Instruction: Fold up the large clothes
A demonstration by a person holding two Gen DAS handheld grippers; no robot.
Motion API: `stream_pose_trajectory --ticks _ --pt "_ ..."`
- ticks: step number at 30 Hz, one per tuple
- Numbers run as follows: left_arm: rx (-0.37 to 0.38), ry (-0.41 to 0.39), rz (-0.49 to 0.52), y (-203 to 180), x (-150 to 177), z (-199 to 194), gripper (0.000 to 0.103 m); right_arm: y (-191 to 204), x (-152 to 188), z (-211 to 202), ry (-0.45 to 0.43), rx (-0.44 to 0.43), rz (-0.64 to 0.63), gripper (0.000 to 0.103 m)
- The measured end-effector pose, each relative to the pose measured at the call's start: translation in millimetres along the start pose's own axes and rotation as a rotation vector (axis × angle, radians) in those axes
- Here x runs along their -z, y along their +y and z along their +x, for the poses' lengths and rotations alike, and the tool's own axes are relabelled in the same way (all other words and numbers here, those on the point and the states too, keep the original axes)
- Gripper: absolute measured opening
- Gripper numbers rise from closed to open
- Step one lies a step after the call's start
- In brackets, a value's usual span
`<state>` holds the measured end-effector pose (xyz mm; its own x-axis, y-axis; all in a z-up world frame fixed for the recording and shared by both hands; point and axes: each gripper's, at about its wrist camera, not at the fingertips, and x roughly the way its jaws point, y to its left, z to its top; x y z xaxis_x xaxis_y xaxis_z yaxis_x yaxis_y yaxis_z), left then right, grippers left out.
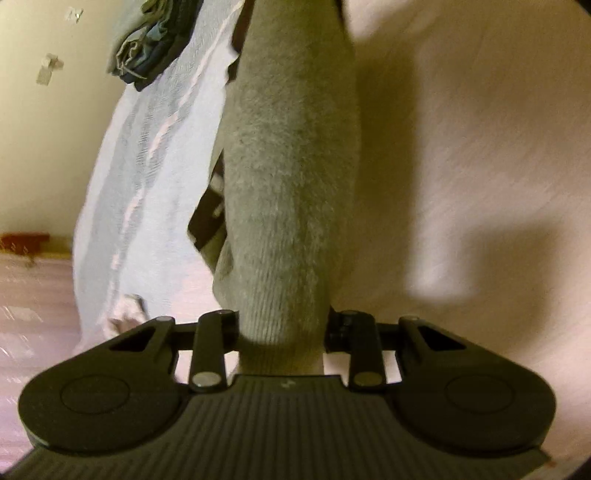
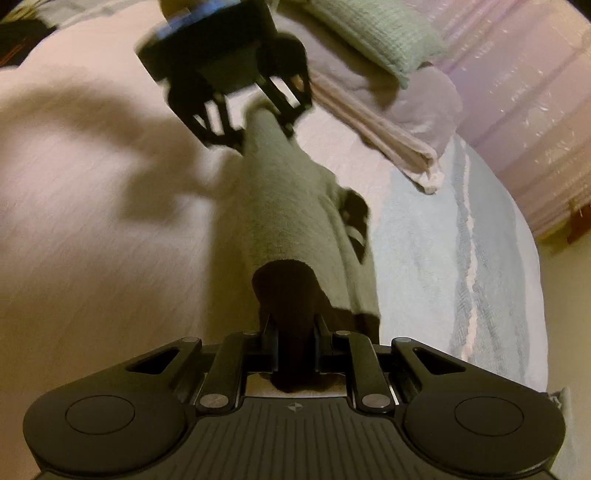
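Note:
A grey knit garment (image 1: pixel 288 177) hangs stretched in the air between my two grippers, above the bed. My left gripper (image 1: pixel 282 332) is shut on its ribbed end; the cloth covers the fingertips. Seen from the right wrist, the same garment (image 2: pixel 280 206) runs from my right gripper (image 2: pixel 295 343) up to the left gripper (image 2: pixel 258 118). The right gripper is shut on a dark fold of the garment. A dark striped part of it (image 2: pixel 354 221) hangs down on the right side.
A pale pink sheet (image 2: pixel 92 240) covers the bed under the garment. A light blue woven blanket (image 2: pixel 461 240) lies alongside. Near it are a folded green towel (image 2: pixel 388 33), a folded pale cloth (image 2: pixel 399 140) and a pile of clothes (image 1: pixel 151 48).

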<state>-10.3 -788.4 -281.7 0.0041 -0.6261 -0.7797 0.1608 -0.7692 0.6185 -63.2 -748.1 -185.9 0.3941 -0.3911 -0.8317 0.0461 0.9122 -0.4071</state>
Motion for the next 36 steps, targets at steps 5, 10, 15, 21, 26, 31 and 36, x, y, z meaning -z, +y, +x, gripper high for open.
stream_pose_trajectory --ticks 5,10,15,21,26,31,36 --pt "0.054 0.016 -0.094 -64.3 -54.4 -48.5 0.027 34.2 44.1 -32.6 0.029 -0.061 -0.03 0.013" --pt "0.005 0.068 -0.186 -117.9 -78.6 -43.7 0.027 78.4 81.4 -22.1 0.025 -0.009 -0.013 0.015" --pt "-0.032 0.071 -0.279 -122.5 -79.4 -36.1 0.028 118.7 92.3 -8.5 0.011 0.127 -0.073 0.05" --pt "-0.016 0.04 -0.339 -115.0 -72.8 -41.2 0.028 144.0 89.8 12.0 -0.031 0.222 -0.179 0.065" --pt "0.0 0.037 -0.33 -114.8 -71.7 -43.8 0.028 122.2 94.5 35.3 0.011 0.241 -0.213 0.023" --pt "0.081 0.047 -0.371 -80.6 -68.6 -60.9 0.027 87.7 73.8 -1.8 0.016 0.177 -0.166 0.014" --pt "0.17 0.025 -0.407 -31.5 -69.0 -103.3 0.026 42.6 43.6 -58.3 0.023 0.097 -0.153 0.013"
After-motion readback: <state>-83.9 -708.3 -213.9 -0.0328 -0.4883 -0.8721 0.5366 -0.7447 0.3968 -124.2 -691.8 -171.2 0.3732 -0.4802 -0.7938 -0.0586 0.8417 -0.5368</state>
